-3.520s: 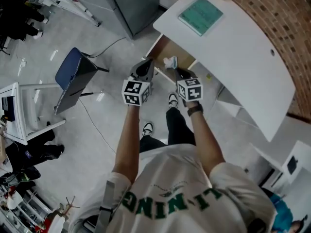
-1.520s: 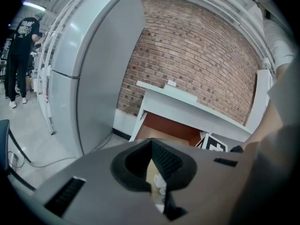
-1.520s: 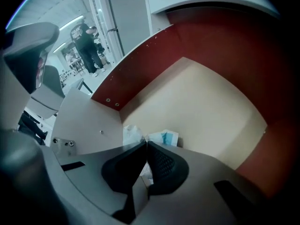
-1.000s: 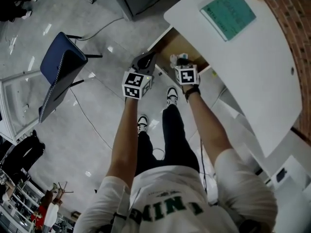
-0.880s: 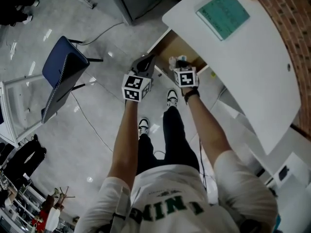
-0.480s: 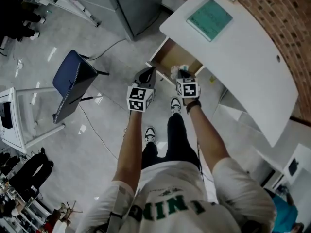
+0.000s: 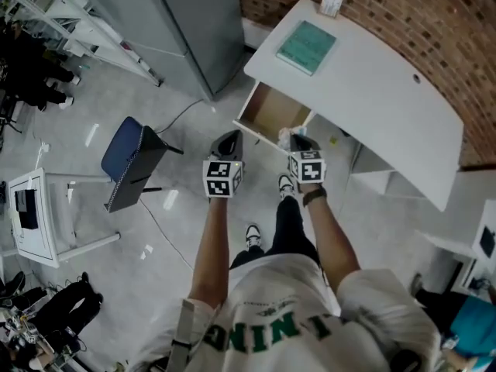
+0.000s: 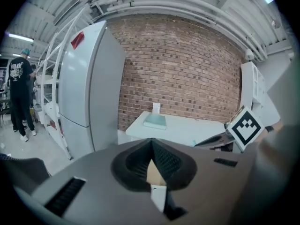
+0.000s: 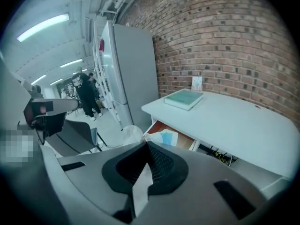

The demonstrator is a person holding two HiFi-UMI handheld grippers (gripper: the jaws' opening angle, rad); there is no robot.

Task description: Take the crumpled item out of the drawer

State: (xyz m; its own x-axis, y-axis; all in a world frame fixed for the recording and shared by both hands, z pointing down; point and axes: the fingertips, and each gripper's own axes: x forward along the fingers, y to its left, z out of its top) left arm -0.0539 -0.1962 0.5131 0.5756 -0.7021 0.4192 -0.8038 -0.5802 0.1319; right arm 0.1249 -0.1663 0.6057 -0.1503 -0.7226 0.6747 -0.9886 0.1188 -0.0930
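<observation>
Before the open drawer [image 7: 263,108] of the white table [image 7: 372,84], the right claw [image 7: 297,142] grips the crumpled item [image 7: 285,137] at its tips; the left claw [image 7: 231,136] is closed, empty, alongside.

Bottom centre, the left gripper [image 8: 151,145] has its ribbed jaws pressed together, nothing caught between them. Beyond the tips, a white desk [image 8: 197,129] sits mid-frame, a teal book [image 8: 155,121] lying flat on it with a small white card [image 8: 156,108] upright just behind. Brick wall [image 8: 187,74] fills the background. Tall grey cabinet [image 8: 89,93] on the left, a person [image 8: 19,95] at the far left edge. A marker cube [image 8: 245,127] pokes in at right.
</observation>
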